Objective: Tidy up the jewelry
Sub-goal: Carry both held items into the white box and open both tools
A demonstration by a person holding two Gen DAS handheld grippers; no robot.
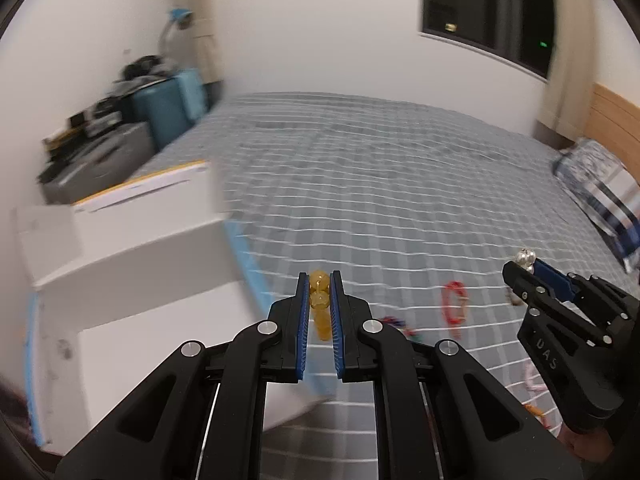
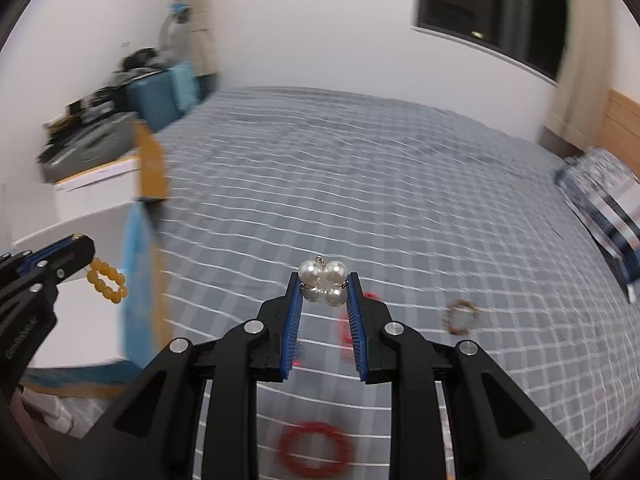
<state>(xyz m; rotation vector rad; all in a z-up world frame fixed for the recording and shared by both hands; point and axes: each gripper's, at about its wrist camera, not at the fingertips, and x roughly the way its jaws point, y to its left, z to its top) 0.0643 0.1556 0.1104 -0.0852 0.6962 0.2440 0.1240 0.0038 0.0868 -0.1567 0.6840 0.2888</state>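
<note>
Nearest thing in the left wrist view: the left gripper (image 1: 320, 280) is clamped on a yellow bead bracelet (image 1: 320, 308), beads squeezed between the blue pads right at the tips, the loop hanging below. From the right wrist view you can see that same bracelet dangling off the tips, up in the air in front of the white box (image 1: 132, 276).

The right gripper (image 2: 324, 280) is pinched on a pearl cluster (image 2: 323, 283), four fat pearls sitting between the fingertips, held up off the bed.

Room-wise: the white box sits just left of the left gripper, its blue-trimmed edge running close beside the fingers, so that side is tight. A second white and yellow box (image 1: 152, 188) sits behind it, and past that a cluttered corner with a blue suitcase (image 1: 168, 108).

Straight ahead and to the right it's all checked bedspread (image 1: 380, 184), wide and flat. Loose pieces lie on it near the grippers: a red bracelet (image 1: 454, 304) between the two grippers, another red ring (image 2: 316, 450) under the right gripper, a brownish bracelet (image 2: 460, 316) to its right, some blurry colourful bits (image 1: 396, 325) too.

Far edge is the wall, the window (image 1: 488, 8) up high, and the pillow (image 1: 600, 196) against the wooden headboard (image 1: 616, 120) on the right.
</note>
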